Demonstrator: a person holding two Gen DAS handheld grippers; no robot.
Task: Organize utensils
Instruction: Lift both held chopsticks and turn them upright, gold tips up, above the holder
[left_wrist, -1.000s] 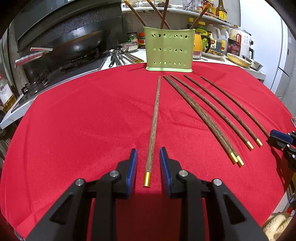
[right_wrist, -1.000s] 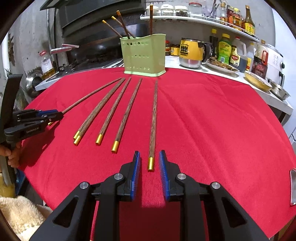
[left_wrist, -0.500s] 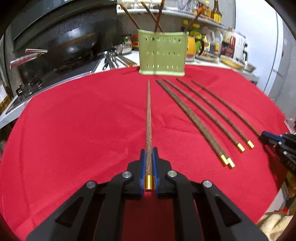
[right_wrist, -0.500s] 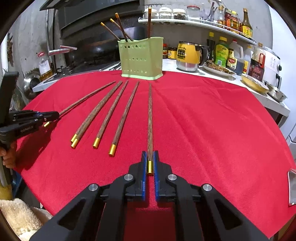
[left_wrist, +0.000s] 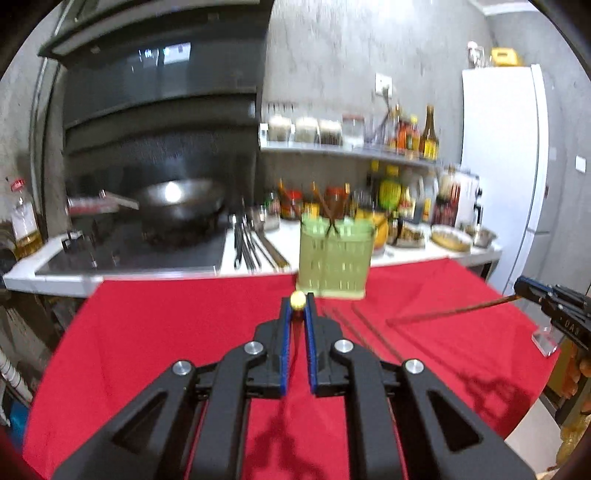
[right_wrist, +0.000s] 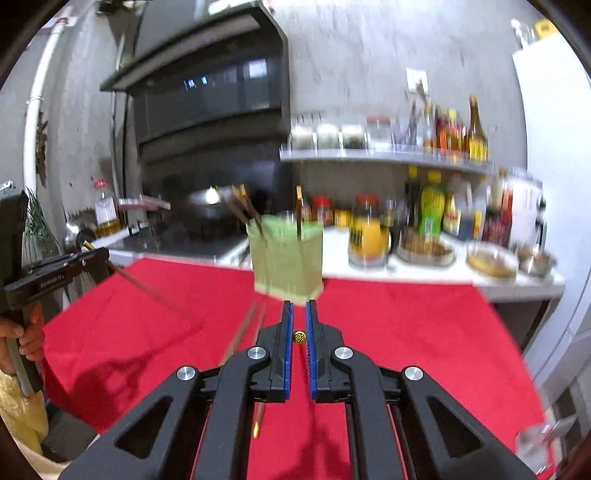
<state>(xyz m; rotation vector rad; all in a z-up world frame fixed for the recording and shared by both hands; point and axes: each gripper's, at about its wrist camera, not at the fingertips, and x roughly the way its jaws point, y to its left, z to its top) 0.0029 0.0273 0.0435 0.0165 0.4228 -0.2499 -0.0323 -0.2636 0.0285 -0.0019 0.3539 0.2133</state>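
Both views are blurred. My left gripper (left_wrist: 298, 298) is shut on a wooden chopstick; only its gold end cap (left_wrist: 298, 300) shows between the blue pads, above the red cloth (left_wrist: 166, 332). My right gripper (right_wrist: 300, 303) is shut on another chopstick, with its gold cap (right_wrist: 299, 337) facing the camera. Each gripper also shows in the other's view: the right one (left_wrist: 521, 287) with its chopstick (left_wrist: 450, 314) slanting down, the left one (right_wrist: 105, 255) with its chopstick (right_wrist: 147, 291). The green holder (left_wrist: 334, 258) (right_wrist: 286, 258) stands ahead with several chopsticks in it. Other chopsticks (left_wrist: 365, 332) (right_wrist: 243, 332) lie on the cloth.
Behind the table runs a counter with a wok (left_wrist: 177, 210) on the stove, loose utensils (left_wrist: 251, 247), bottles and jars, a yellow mug (right_wrist: 369, 236) and metal bowls (right_wrist: 491, 260). A white fridge (left_wrist: 498, 166) stands right. A person's hand (right_wrist: 22, 332) grips the left handle.
Both grippers closed on the gold end of a chopstick and then lifted it off the cloth. Both cameras rose and tilted up, so the wall and shelf now fill the views.
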